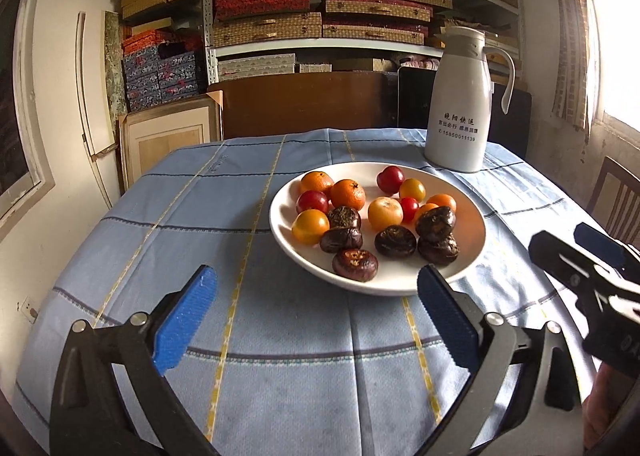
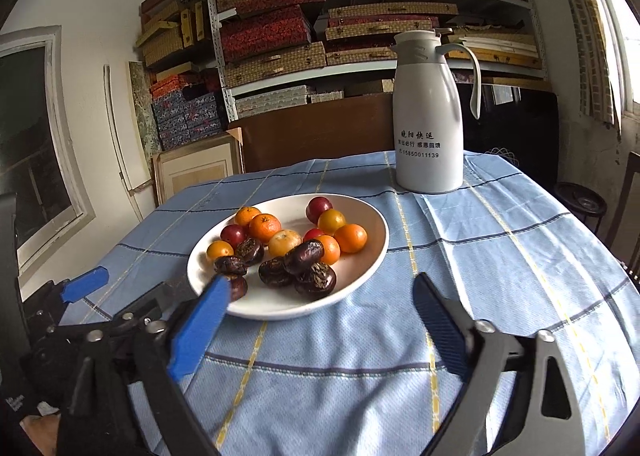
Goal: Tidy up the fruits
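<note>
Left wrist view: left hand-held gripper (image 1: 316,310) spread wide, nothing between the pads, over bare blue checked cloth on the surface (image 1: 280,356). White plate (image 1: 400,280) of fruits (image 1: 374,215) at frame centre, its near rim just beyond the fingertips.

Right wrist view: right hand-held gripper (image 2: 320,316) spread, empty; plate (image 2: 276,306) centre-left, white jug (image 2: 428,115) upper right, open cloth lower right.
</note>
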Available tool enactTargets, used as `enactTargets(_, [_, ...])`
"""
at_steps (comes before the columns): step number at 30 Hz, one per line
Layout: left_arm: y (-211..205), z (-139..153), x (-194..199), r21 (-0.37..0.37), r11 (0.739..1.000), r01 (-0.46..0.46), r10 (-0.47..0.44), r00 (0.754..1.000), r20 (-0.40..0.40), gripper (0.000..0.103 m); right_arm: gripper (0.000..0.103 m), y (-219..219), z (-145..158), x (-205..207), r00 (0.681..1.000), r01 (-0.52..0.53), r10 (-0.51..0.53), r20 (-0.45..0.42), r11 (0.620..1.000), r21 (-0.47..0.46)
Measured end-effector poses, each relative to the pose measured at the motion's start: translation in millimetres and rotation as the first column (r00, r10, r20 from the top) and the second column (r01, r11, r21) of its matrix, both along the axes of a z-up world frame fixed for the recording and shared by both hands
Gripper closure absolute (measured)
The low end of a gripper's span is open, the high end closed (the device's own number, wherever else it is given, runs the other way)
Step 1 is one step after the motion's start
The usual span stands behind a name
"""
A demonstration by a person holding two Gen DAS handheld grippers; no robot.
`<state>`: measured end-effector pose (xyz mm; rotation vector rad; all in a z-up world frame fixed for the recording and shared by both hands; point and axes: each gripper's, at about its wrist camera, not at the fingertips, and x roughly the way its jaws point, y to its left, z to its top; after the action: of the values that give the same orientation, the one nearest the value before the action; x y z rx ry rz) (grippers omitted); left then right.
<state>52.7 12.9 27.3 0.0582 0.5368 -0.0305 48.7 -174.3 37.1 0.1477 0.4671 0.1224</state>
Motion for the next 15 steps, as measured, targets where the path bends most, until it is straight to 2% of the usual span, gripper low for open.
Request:
enactTargets(3, [2.2,-0.9,-4.5,-0.005,1.000,-0.006,0.006,1.000,-0.025,0.005,0.003,-1.8,0.8,-12.1,1.000,0.016,-0.016,0.017,1.000,-0.023])
enactTargets(6, [1.5,-2.7,-4.6,0.012,1.000,-0.005,0.006,0.999,-0.053,0.005,0.003,-4.6,-1.3,-16.6,0.999,0.037,-0.038,-0.029,0.999,-0.032])
enactTargets(11, [-5.9,0.2,-3.5,0.023,0.999,0.037,-0.036,0.998,-0.048,0.005,0.003,-14.9,-2.5,-6.1,0.996,-0.021,0.026,-0.088,0.998,0.065])
enactTargets(15, [-8.3,11.8,14.1,0.063,0.998,0.007,-0.004,0.999,-0.050,0.005,0.003,-15.7,5.0,23.7,0.986,-0.031,0.045,-0.163,0.996,0.089])
